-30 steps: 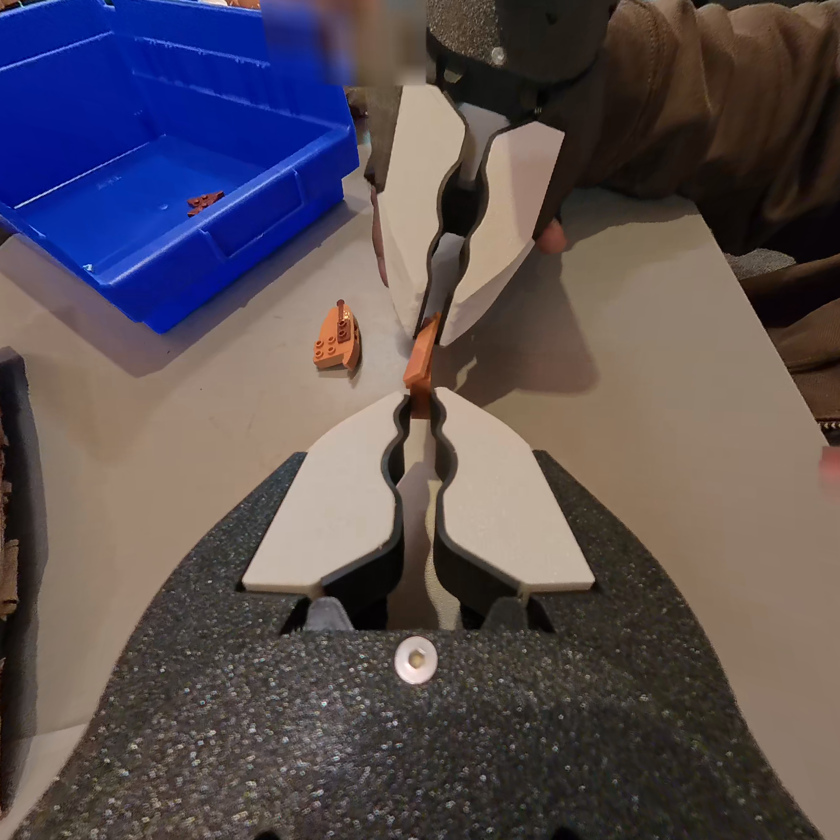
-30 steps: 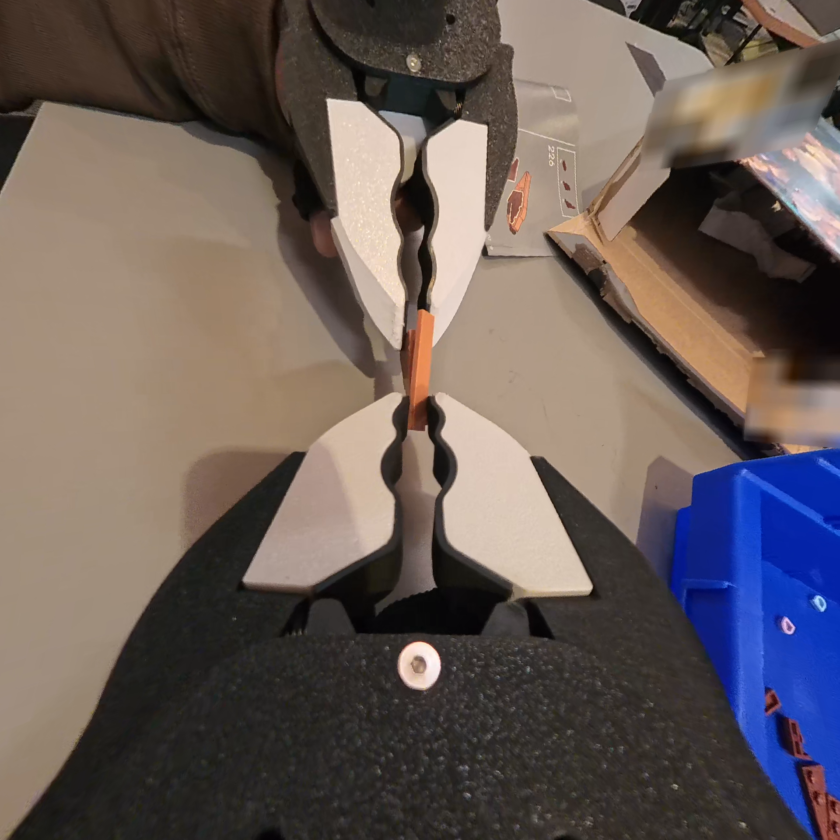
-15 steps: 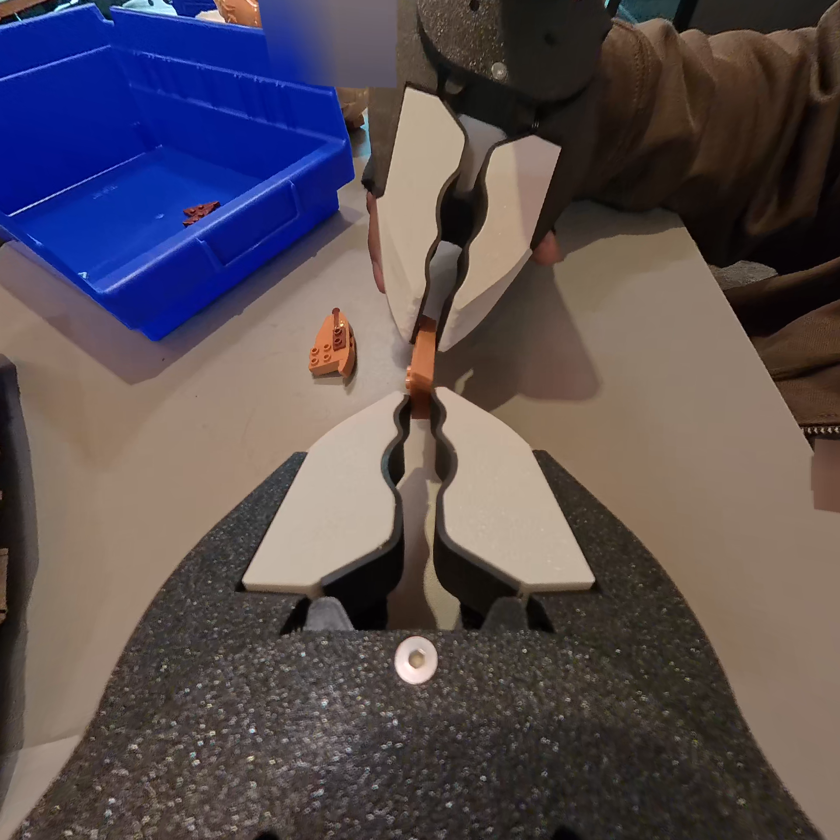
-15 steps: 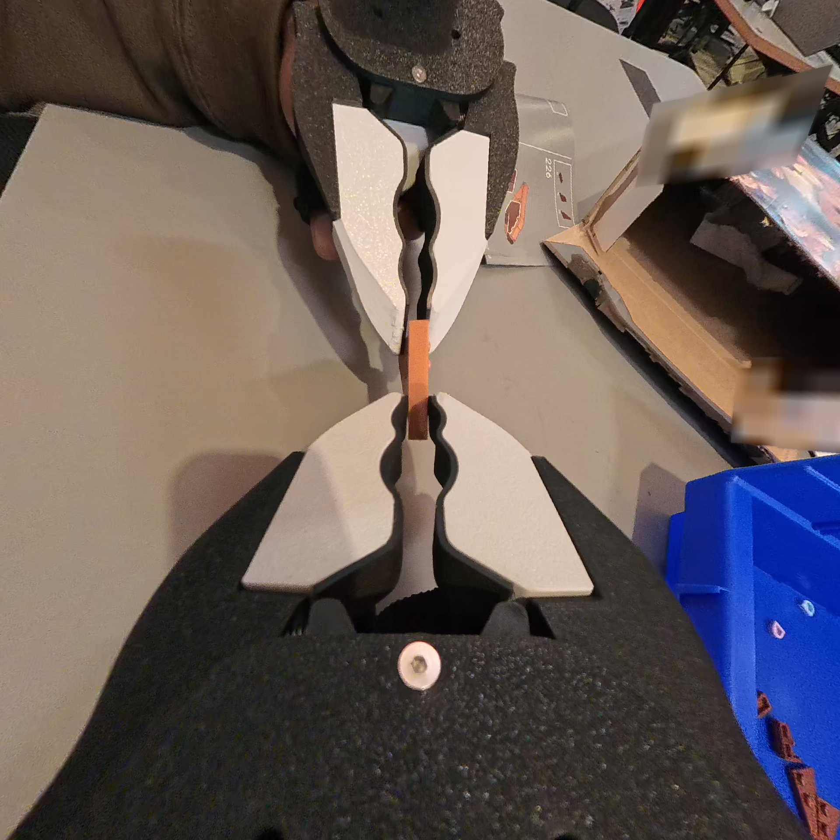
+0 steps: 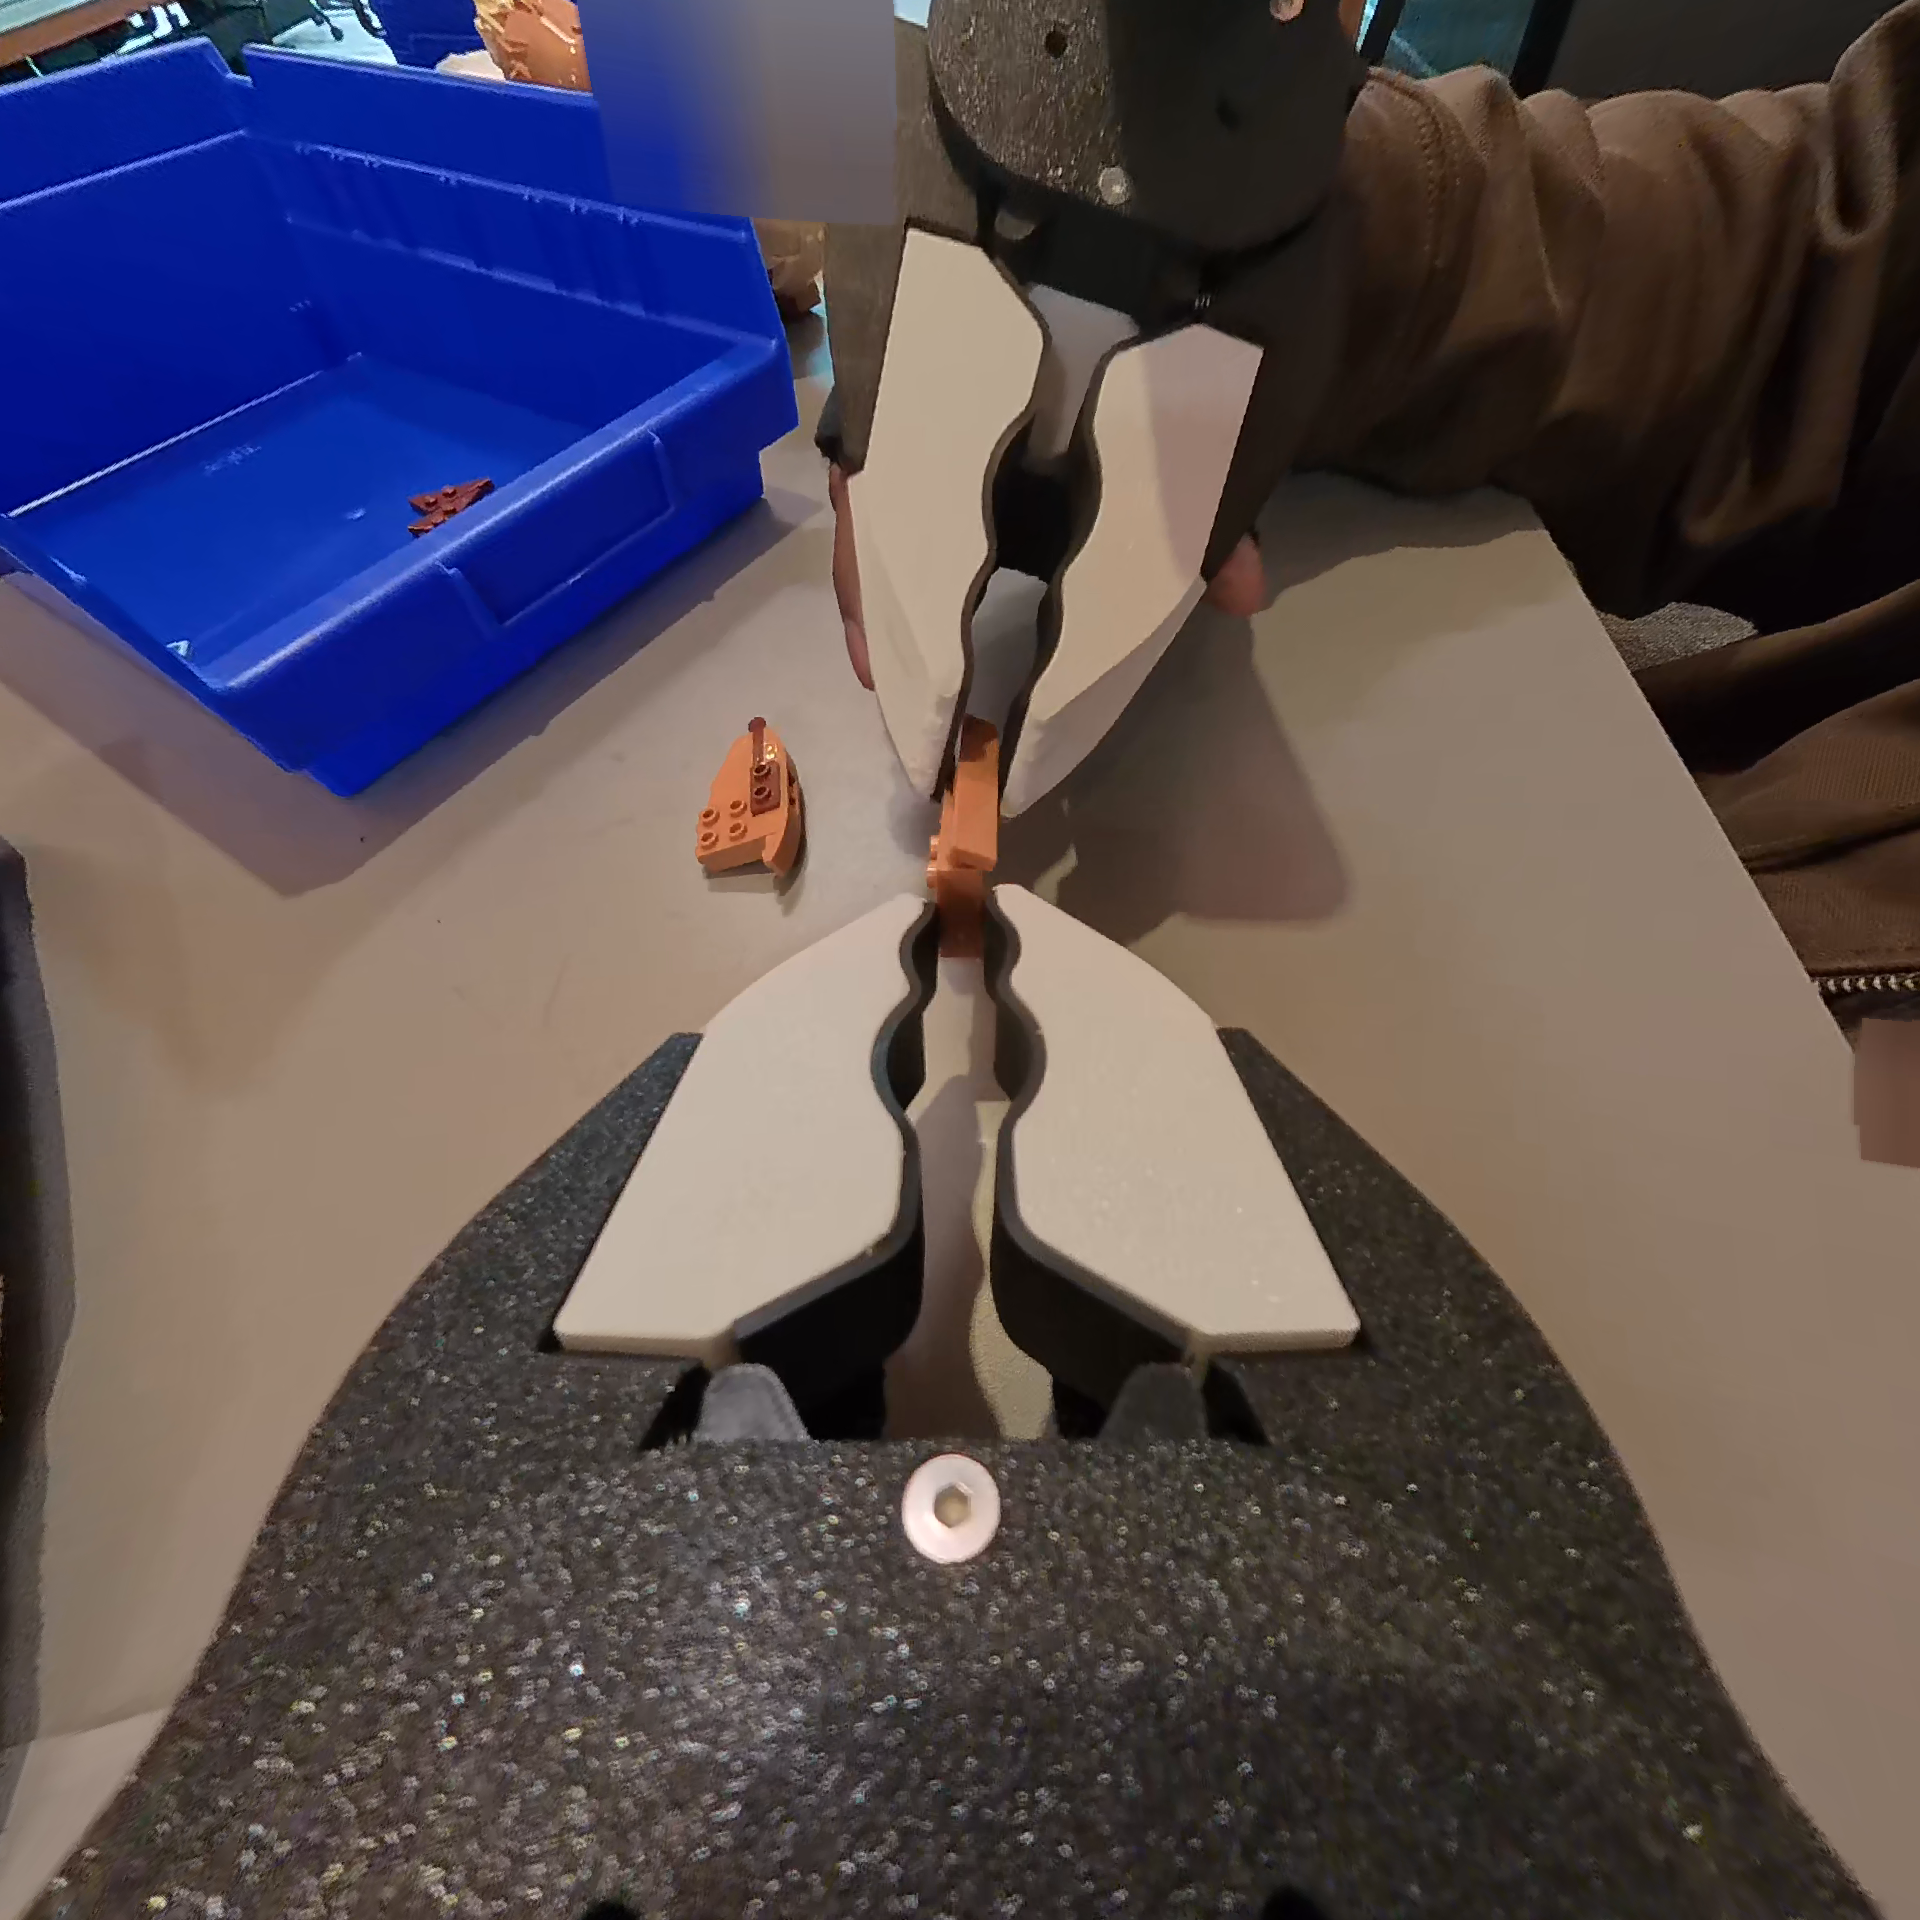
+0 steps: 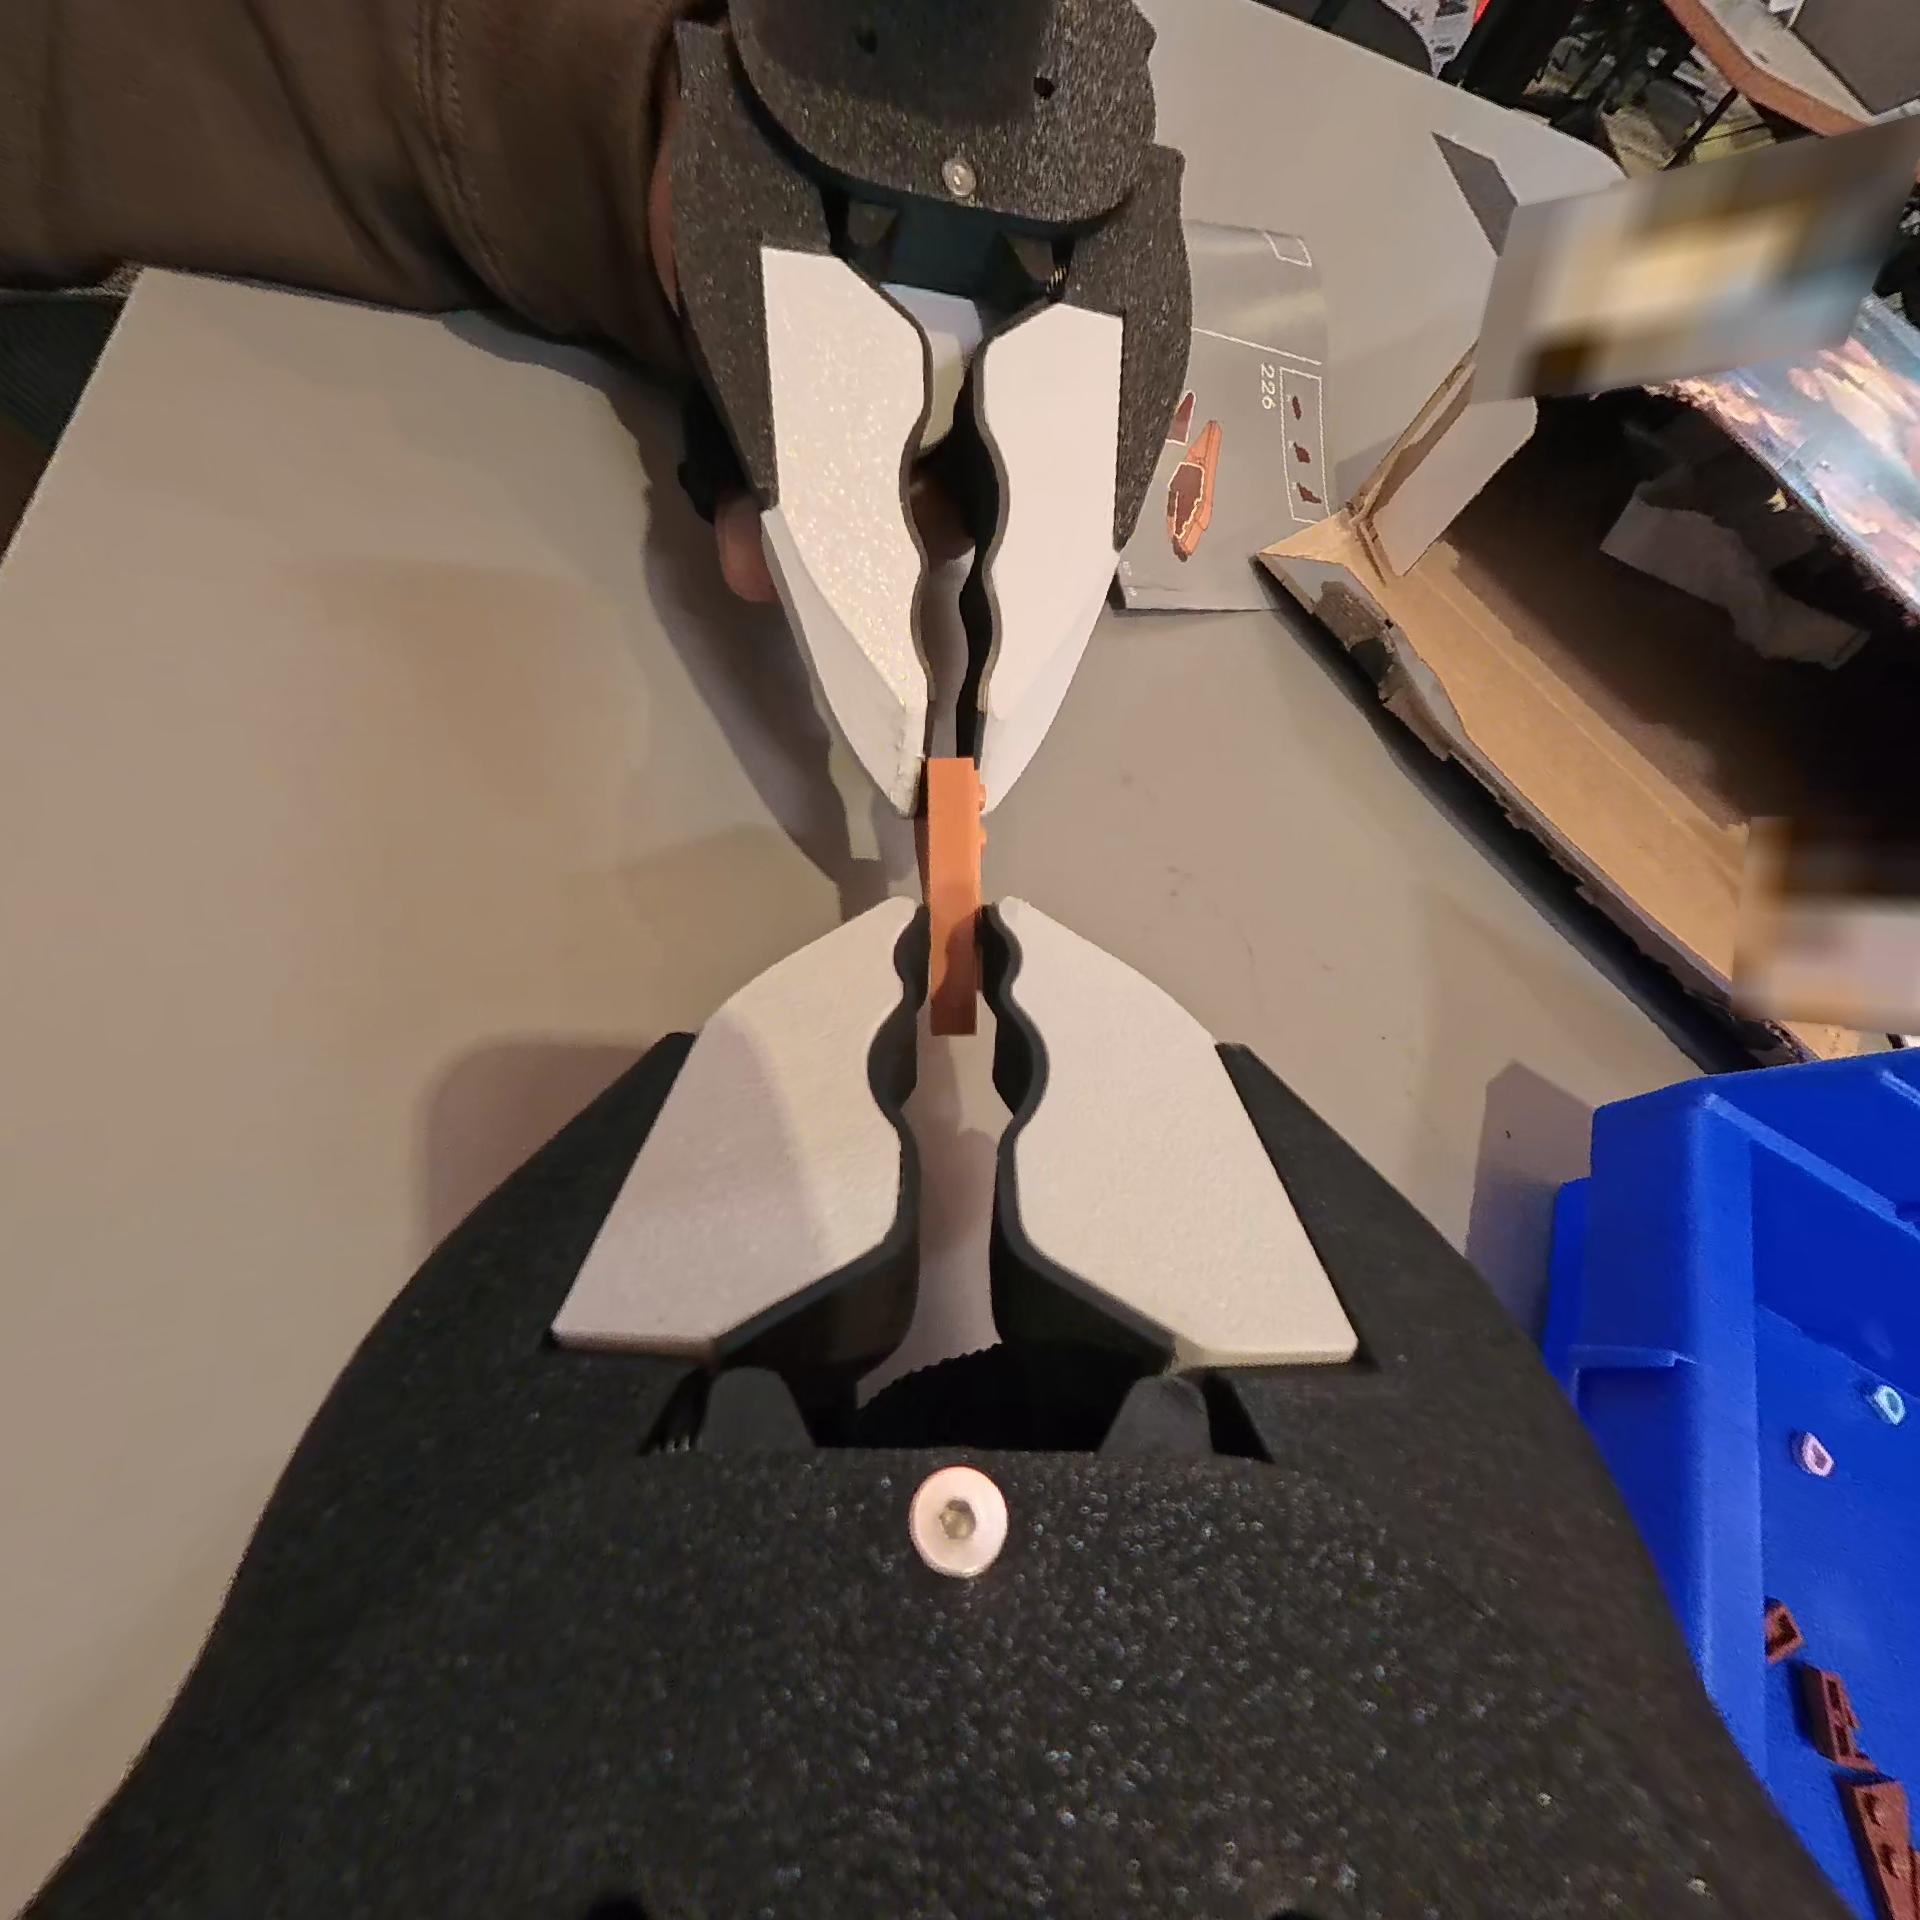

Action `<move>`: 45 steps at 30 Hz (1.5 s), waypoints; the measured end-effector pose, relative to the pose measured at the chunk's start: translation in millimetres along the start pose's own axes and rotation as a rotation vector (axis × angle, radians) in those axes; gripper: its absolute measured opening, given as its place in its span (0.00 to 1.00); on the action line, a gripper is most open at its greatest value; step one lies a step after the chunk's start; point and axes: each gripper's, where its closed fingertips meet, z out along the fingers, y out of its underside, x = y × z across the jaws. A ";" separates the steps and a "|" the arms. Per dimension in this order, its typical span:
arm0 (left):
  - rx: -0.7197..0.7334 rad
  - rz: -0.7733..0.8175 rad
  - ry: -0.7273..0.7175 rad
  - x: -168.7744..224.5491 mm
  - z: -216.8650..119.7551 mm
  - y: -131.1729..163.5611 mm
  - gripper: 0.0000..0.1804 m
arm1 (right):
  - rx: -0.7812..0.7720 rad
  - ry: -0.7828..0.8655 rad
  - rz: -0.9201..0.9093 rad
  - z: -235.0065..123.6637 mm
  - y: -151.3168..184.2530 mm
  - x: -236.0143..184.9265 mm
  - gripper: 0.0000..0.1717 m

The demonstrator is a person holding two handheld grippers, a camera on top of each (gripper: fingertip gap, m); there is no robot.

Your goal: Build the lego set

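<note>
Left wrist view: left gripper (image 5: 961,914) clamped on the near end of an orange brick piece (image 5: 966,831), pads pressing both flat faces. Right gripper (image 5: 977,758) faces it, closed on the far end of the same orange assembly; whether that is one piece or two joined, cannot tell. Held in the air above the grey surface (image 5: 1351,1039), well in from its edges. Right wrist view confirms: right gripper (image 6: 951,935) pinching the orange piece, left gripper opposite. Judged light, rigid, smooth plastic; thin, so prone to pivot; best pinched across the flat faces, deep in the pads. Small orange brick model (image 5: 750,805) lies just beside; blue bin (image 5: 623,582) toward the far left corner.
</note>
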 end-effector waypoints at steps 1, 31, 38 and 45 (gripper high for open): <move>-0.001 0.003 0.001 0.4 0.3 0.0 0.04 | 0.002 -0.003 0.004 0.0 -0.4 -0.3 0.05; 0.151 -0.033 0.033 1.5 -8.4 -19.8 0.04 | -0.035 -0.004 0.078 -6.9 -20.0 5.7 0.09; 0.168 -0.035 0.030 0.4 -10.9 -22.5 0.04 | 0.001 0.042 -0.061 -20.9 -26.8 6.0 0.16; 0.224 -0.049 0.025 -2.5 -22.5 -33.0 0.04 | 0.119 0.241 -0.268 -48.0 -29.7 19.5 0.17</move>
